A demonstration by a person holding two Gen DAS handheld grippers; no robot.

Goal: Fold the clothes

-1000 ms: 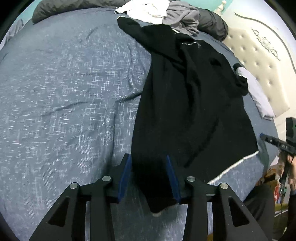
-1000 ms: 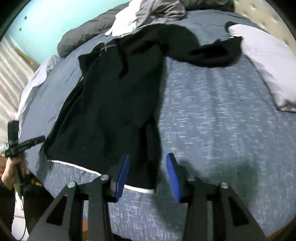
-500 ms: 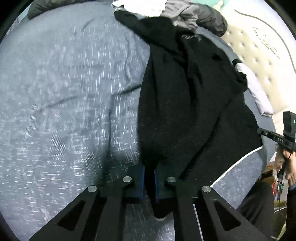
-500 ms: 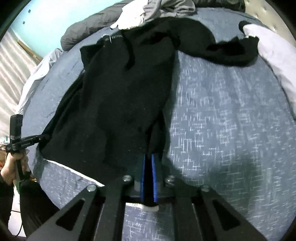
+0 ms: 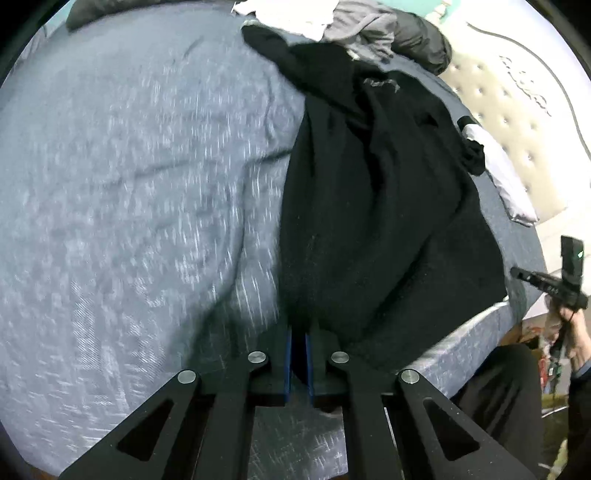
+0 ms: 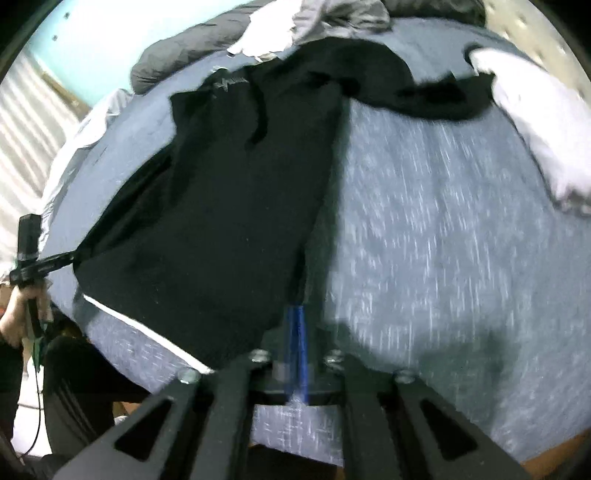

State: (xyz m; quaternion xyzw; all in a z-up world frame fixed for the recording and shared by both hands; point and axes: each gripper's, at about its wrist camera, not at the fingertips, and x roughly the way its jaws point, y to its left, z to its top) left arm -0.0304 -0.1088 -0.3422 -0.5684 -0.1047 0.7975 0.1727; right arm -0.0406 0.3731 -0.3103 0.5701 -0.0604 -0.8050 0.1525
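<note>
A black sweatshirt (image 5: 376, 206) lies spread on the blue-grey bed (image 5: 129, 184), collar toward the far end, one sleeve reaching to the pillow. My left gripper (image 5: 299, 350) is shut on its bottom hem corner. In the right wrist view the sweatshirt (image 6: 229, 206) has a white hem edge, and my right gripper (image 6: 295, 332) is shut on the other bottom corner. Each gripper also shows in the other's view, the right one (image 5: 546, 284) and the left one (image 6: 40, 266), at the bed's near edge.
A pile of white and grey clothes (image 5: 332, 22) and a dark duvet (image 5: 421, 37) lie at the far end. A white pillow (image 6: 546, 122) rests by the tufted headboard (image 5: 517, 103). The bed's near edge (image 6: 369, 435) is just under the right gripper.
Both grippers closed on the sweatshirt's bottom corners, open a second ago. The hem has lifted and drawn toward the near edge, tightening the cloth between them.
</note>
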